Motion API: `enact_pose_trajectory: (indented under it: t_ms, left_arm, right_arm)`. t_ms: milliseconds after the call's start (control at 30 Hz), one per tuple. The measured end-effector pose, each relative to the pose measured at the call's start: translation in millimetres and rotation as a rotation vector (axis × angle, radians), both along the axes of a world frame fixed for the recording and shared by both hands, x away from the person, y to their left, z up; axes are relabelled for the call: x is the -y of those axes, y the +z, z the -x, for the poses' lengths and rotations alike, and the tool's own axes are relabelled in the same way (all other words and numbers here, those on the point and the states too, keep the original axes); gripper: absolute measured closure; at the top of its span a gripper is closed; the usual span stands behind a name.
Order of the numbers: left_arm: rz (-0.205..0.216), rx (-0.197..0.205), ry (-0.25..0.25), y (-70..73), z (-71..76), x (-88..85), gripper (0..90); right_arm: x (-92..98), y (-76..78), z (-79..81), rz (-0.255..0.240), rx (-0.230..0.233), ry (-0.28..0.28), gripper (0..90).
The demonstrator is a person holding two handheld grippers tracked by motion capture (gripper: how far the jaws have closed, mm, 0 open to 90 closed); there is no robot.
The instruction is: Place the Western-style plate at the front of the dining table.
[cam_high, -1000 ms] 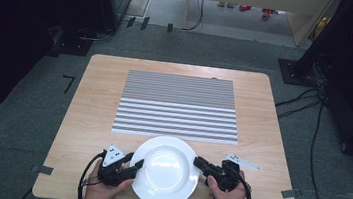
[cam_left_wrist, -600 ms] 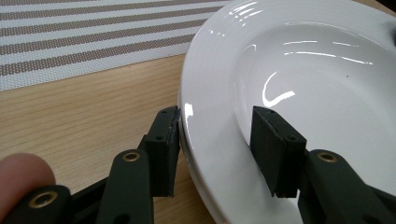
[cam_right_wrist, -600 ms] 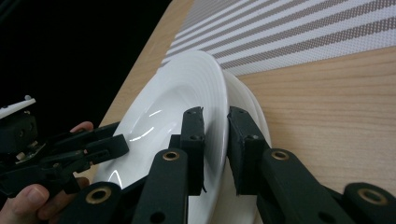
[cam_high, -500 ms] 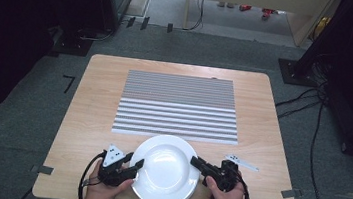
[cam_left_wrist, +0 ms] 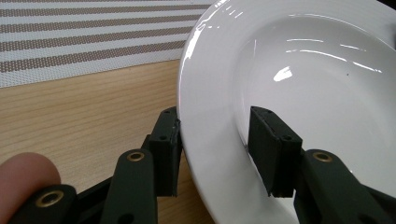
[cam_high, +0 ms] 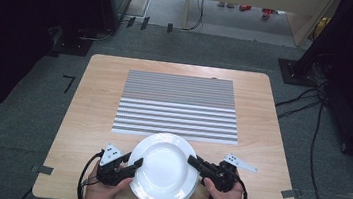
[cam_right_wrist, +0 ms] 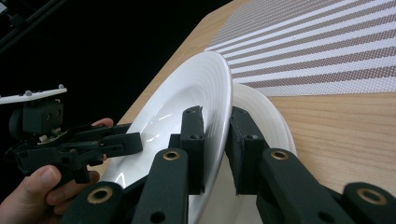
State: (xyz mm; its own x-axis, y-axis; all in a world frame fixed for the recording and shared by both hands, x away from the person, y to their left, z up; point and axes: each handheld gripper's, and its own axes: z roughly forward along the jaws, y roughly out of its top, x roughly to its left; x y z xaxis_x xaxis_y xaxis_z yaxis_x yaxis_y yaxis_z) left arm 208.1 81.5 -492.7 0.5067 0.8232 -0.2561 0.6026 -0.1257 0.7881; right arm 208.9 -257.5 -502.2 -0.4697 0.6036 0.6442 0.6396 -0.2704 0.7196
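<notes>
Light wooden table is covered by a grey striped woven placemat. At its near edge, the top round white ceramic plate is straddled by the left gripper, whose jaws have just been closing, and clamped by the right gripper.

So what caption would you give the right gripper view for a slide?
Right gripper clamps the rim of the top white plate, lifting it off a second plate, beside a striped placemat.

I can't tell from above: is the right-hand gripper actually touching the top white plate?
Touching. In the right gripper view the right gripper has both black jaws pressed against the rim of the top plate, one on each face, lifting that edge off the plate below.
</notes>
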Motion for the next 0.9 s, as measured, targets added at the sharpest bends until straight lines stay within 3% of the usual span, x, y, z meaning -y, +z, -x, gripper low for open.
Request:
enact_pose_trajectory:
  t_ms: [500, 667, 733, 900]
  left_arm:
    - [0.148, -0.01, 0.043, 1.5, 0.2, -14.5, 65.2]
    - [0.162, 0.009, 0.045, 2.3, 2.2, -13.9, 67.6]
    - [0.171, 0.005, 0.046, 1.8, 1.9, -14.6, 67.6]
    - [0.193, -0.007, 0.048, 1.0, 1.1, -17.0, 67.5]
  right_arm:
    - [-5.0, -2.4, 0.5, -0.008, 0.055, 0.008, 78.9]
    - [-6.4, -2.3, -0.4, 0.093, 0.016, 0.018, 75.4]
    - [-4.6, -2.4, -1.7, 0.07, -0.005, 0.034, 76.9]
    - [-0.8, -3.5, -3.6, -0.029, 0.0, 0.062, 80.3]
